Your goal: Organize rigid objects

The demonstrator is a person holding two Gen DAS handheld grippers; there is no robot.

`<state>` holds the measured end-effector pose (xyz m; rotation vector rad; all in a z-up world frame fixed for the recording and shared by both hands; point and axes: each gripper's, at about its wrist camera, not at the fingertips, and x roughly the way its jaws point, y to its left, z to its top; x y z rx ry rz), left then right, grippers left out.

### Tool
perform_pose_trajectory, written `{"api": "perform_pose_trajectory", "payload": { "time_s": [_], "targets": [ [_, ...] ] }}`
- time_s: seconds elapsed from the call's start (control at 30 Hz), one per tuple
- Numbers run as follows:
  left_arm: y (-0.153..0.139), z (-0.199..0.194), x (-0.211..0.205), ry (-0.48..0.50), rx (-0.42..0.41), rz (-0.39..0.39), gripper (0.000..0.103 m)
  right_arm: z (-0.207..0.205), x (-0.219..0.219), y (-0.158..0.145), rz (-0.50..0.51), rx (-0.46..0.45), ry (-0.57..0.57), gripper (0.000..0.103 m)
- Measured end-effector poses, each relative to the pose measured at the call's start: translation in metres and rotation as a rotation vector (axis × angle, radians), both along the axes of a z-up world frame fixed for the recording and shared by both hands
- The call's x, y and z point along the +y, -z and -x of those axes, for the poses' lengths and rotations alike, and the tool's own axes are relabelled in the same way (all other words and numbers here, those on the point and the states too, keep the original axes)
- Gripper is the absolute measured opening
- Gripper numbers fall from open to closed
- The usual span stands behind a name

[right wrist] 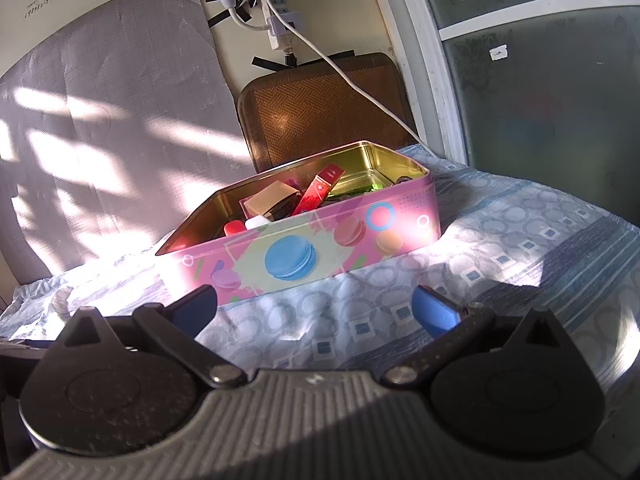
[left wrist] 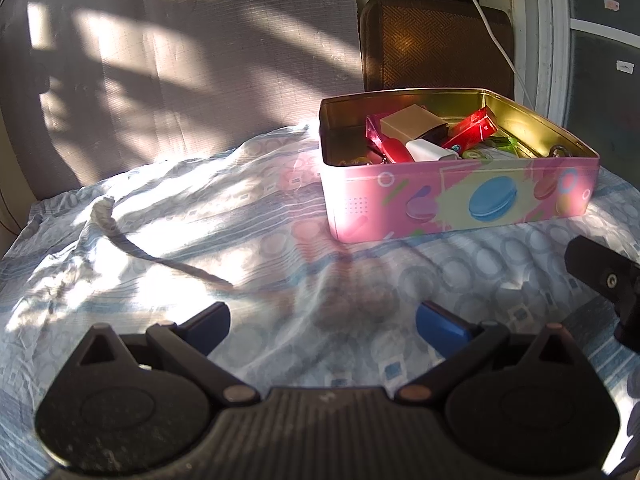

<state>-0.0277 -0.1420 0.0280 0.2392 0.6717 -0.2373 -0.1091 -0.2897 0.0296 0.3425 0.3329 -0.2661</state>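
A pink macaron-print tin (left wrist: 460, 200) stands open on the bed, ahead and right of my left gripper (left wrist: 322, 320). It holds several small things: a red box (left wrist: 474, 128), a beige box (left wrist: 412, 122), a white charger (left wrist: 430, 151) and a red case (left wrist: 394, 151). The left gripper is open and empty above the sheet. In the right wrist view the tin (right wrist: 304, 252) is straight ahead, with the red box (right wrist: 320, 192) leaning inside. My right gripper (right wrist: 316, 312) is open and empty just short of the tin's front wall. Part of the right gripper also shows at the left wrist view's right edge (left wrist: 608, 280).
A wrinkled blue patterned sheet (left wrist: 200, 240) covers the bed, with a grey strip (left wrist: 132, 244) lying on it at left. A brown woven cushion (right wrist: 320, 108) leans on the wall behind the tin. A white cable (right wrist: 360, 88) hangs from a power strip. A grey headboard (right wrist: 100, 120) is at left, a window at right.
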Motion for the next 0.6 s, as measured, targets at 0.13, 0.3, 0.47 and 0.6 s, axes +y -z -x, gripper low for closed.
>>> {"api": "perform_pose_trajectory", "payload": {
  "time_s": [0.13,0.3,0.47,0.6],
  "targets": [
    [0.0006,-0.0005,0.0004,0.002,0.007,0.002,0.103,-0.0014,0.0013,0.0011,-0.001,0.005,-0.005,0.103],
    [0.0012,-0.0013,0.0005,0.003,0.017,0.005,0.103,-0.0017,0.0025,0.0015,-0.001,0.007,-0.005,0.103],
    [0.0015,-0.0009,-0.0004,0.002,0.015,-0.001,0.103,-0.0018,0.0027,0.0016,-0.001,0.007,-0.004,0.103],
    [0.0014,-0.0004,-0.0006,-0.001,0.009,-0.008,0.103,-0.0015,0.003,0.0014,-0.001,0.007,-0.003,0.103]
  ]
}}
